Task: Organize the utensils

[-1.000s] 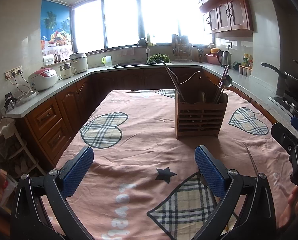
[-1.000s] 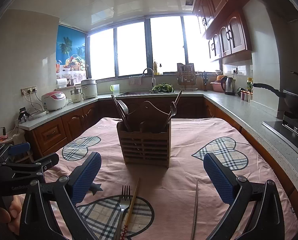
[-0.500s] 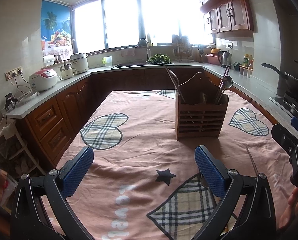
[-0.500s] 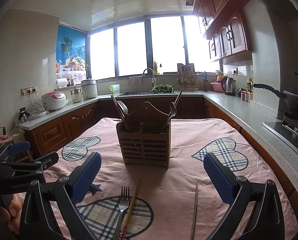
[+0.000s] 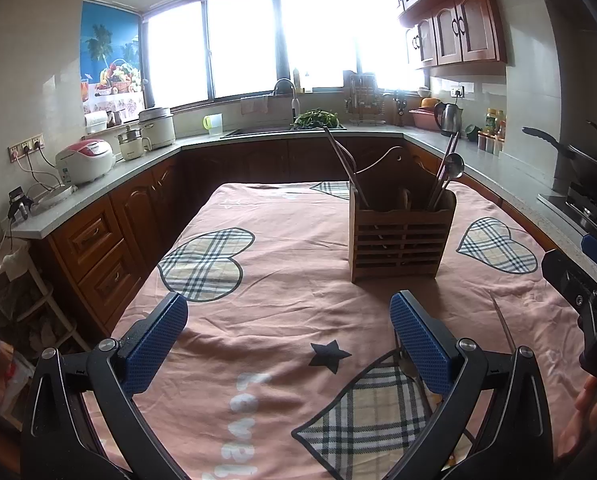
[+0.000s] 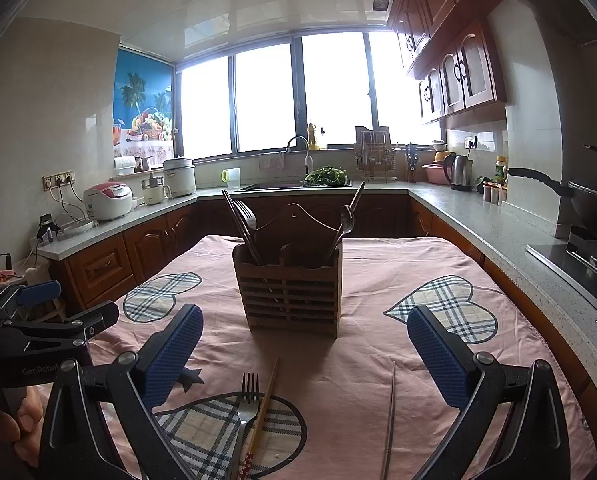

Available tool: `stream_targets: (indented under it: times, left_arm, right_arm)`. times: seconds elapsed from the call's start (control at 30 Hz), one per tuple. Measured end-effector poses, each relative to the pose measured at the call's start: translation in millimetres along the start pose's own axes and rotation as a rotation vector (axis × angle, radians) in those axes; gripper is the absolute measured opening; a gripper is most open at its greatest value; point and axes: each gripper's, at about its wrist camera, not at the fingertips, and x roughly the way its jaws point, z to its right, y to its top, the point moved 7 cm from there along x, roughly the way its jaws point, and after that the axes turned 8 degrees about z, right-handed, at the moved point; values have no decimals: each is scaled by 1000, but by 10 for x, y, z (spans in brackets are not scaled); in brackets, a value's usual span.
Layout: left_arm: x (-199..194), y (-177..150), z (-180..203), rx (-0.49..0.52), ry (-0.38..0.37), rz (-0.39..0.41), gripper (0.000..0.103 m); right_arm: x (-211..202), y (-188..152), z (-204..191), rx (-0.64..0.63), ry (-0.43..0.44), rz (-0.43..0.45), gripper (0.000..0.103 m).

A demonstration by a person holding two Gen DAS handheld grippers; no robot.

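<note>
A home kitchen: dark wooden cabinets (image 6: 454, 76), a grey stone counter (image 6: 494, 220), a curved steel sink tap (image 6: 300, 152), a white-and-pink rice cooker (image 6: 108, 200).

I take the utensil holder (image 6: 292, 290) as my landmark; it stands upright on the table (image 6: 378, 264). In it, a fork (image 6: 245, 213) and some sticks lean to the left, and a spoon (image 6: 347, 222) leans to the right. Before the holder, nearer to me, a second fork (image 6: 245, 408) lies on the table with a wooden chopstick (image 6: 263, 408) touching its right side. Right of these, apart, lies a metal chopstick (image 6: 390, 412). Behind the holder I see the sink (image 6: 294, 188) in the counter. Far left of the holder a rice cooker (image 6: 108, 201) stands on the counter, and far right behind it a kettle (image 6: 460, 172).
</note>
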Motion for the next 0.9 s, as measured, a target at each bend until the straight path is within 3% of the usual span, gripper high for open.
stream_targets:
  times: [0.9]
  left_arm:
    - [75, 80, 31, -15, -16, 0, 103]
  right_arm:
    - [122, -18, 123, 6, -5, -29, 103]
